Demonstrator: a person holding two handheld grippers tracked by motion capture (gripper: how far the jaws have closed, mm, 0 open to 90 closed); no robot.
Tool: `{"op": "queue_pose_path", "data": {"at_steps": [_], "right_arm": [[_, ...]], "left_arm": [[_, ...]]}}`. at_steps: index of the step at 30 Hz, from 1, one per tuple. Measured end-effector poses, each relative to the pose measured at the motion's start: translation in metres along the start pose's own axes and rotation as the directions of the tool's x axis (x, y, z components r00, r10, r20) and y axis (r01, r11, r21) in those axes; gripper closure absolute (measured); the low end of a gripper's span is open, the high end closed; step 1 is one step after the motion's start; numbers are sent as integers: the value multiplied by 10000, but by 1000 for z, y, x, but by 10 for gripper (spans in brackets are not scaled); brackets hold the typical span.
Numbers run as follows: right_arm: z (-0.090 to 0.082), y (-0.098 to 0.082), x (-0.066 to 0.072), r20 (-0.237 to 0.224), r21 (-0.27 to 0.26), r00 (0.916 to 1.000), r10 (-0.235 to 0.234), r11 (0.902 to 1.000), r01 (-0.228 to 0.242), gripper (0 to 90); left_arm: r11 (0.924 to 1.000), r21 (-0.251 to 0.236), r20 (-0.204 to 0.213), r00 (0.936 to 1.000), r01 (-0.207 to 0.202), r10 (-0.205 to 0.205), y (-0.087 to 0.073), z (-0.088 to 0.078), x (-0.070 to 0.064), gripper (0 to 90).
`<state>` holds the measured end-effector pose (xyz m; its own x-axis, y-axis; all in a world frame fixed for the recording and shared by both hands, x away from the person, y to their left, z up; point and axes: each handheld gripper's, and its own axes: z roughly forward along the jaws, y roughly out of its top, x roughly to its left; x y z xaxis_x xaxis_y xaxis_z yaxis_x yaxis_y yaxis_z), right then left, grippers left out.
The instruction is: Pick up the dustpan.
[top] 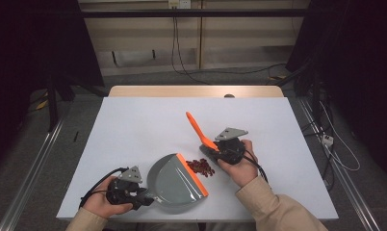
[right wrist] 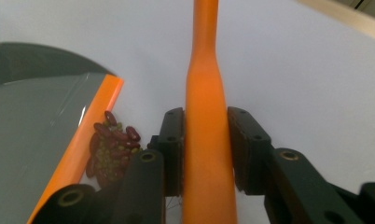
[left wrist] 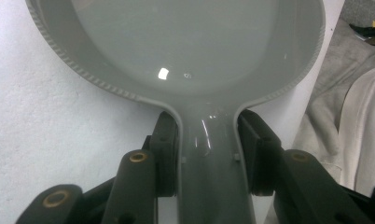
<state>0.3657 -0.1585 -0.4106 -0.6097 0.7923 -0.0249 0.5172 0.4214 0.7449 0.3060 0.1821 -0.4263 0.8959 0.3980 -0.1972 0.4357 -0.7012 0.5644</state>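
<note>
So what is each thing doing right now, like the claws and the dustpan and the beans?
Left claw: shut on the dustpan's handle.
Dustpan: flat on the table, nothing in it, orange lip facing the beans.
Right claw: around the orange brush handle, jaws at both its sides.
Brush handle: tilted up, away from the person.
Beans: a small pile on the table at the dustpan's lip, not yet swept in.
Table: white top.
</note>
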Motion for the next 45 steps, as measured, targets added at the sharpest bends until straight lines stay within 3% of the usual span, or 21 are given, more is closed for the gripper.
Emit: {"op": "queue_pose_path", "data": {"at_steps": [4, 7, 11, 15, 19, 23, 26, 42, 45], "right_arm": [[7, 5, -3, 101, 661, 9998, -176, 9977, 169, 707], [7, 6, -3, 114, 682, 9999, 108, 9976, -116, 711], [6, 1, 7, 148, 328, 9996, 240, 9992, -244, 713], [8, -2, 25, 511, 4, 9986, -94, 10000, 94, 713], [8, -4, 33, 628, -98, 9977, -255, 9996, 261, 713], [8, -5, 37, 564, -226, 9984, -31, 9997, 44, 713], [8, -7, 41, 692, -299, 9975, -118, 9995, 139, 712], [11, -6, 54, 511, -687, 9976, 467, 9967, -432, 710], [12, -6, 56, 451, -794, 9971, 616, 9952, -579, 710]], "left_arm": [[10000, -29, 46, 10000, 29, -29, -1, 0, 0, 626], [10000, -39, 69, 10000, 49, -49, 0, 0, 1, 626], [10000, -14, 25, 10000, 35, -35, 0, 0, 0, 627], [10000, -28, 0, 10000, 37, -37, 0, 0, 0, 627], [9999, -34, 87, 9999, 117, -117, 1, 1, -1, 626], [9999, 13, 15, 9999, 117, -117, 1, 1, -1, 626], [10000, 66, 20, 10000, 51, -51, 2, 1, 0, 626], [9989, -30, 64, 9989, 464, -464, 12, 10, -4, 626], [9992, 49, 80, 9992, 389, -389, 13, 11, -3, 627]]}}
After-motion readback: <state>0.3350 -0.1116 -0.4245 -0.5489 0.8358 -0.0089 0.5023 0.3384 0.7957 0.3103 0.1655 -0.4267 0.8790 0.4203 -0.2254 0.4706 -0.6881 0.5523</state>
